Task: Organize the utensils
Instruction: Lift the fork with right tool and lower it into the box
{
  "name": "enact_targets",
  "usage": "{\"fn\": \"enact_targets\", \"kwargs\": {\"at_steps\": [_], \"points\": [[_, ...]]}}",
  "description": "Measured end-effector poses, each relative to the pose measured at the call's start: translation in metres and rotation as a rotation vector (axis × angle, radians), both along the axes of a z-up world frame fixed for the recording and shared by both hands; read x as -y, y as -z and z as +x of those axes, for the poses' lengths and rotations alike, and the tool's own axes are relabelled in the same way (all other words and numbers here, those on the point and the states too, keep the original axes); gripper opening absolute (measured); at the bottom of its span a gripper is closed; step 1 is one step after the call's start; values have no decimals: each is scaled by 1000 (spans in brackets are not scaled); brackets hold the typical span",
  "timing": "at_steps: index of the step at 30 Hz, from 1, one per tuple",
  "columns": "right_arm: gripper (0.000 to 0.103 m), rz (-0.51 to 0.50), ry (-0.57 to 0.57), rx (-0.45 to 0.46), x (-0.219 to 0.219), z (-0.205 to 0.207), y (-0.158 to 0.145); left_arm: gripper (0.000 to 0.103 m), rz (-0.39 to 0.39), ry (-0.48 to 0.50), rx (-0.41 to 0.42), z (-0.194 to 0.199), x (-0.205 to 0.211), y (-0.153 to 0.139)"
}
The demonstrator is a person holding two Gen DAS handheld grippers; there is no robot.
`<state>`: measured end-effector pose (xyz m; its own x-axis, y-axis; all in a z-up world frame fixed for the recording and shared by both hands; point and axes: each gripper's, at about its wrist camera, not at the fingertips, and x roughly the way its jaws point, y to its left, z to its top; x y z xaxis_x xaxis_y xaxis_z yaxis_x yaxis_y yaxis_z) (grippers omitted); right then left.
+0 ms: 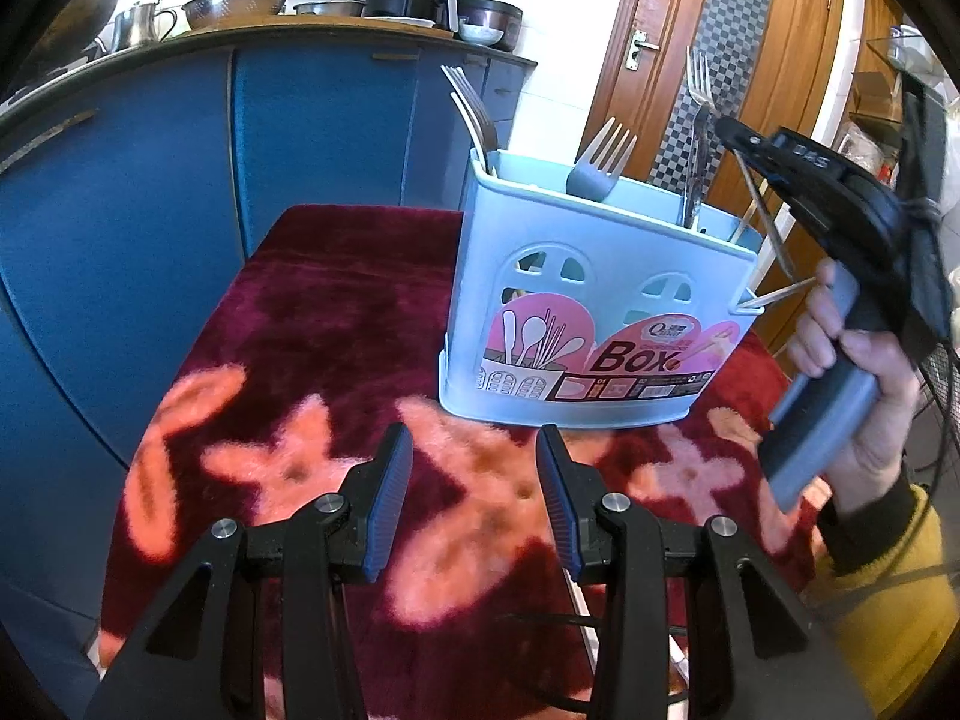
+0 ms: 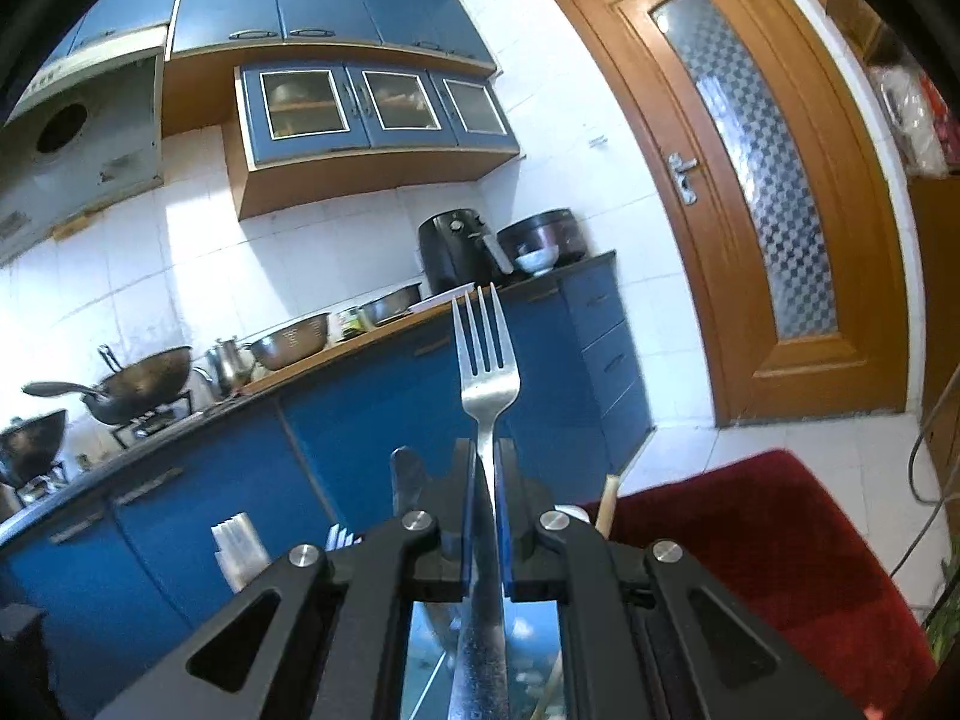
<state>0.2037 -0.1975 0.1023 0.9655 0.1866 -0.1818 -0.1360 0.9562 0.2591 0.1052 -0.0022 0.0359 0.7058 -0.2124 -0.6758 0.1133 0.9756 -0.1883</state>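
My tabletop wears a red plush cover, so the blue caddy stands steady, its label reading "Box". My left claw waits apart, empty. My right claw clamps a steel fork, tines up, above the caddy's right end.

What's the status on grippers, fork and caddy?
Right gripper shut on steel fork, tines up. Left gripper open, empty, over red cloth. Blue caddy upright, forks already inside. Nothing in the way.
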Motion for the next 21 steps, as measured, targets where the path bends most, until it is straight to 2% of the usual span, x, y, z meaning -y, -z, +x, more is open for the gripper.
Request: {"fn": "enact_targets", "kwargs": {"at_steps": [11,17,21], "points": [[8,-138,103,76,-12,4,11,44,-13,11,-8,7,1,7],[8,-169,93,94,-17,-3,12,44,-20,9,-2,6,-1,7],[8,-148,66,69,-15,-3,10,44,-25,0,-4,7,-4,8]]}}
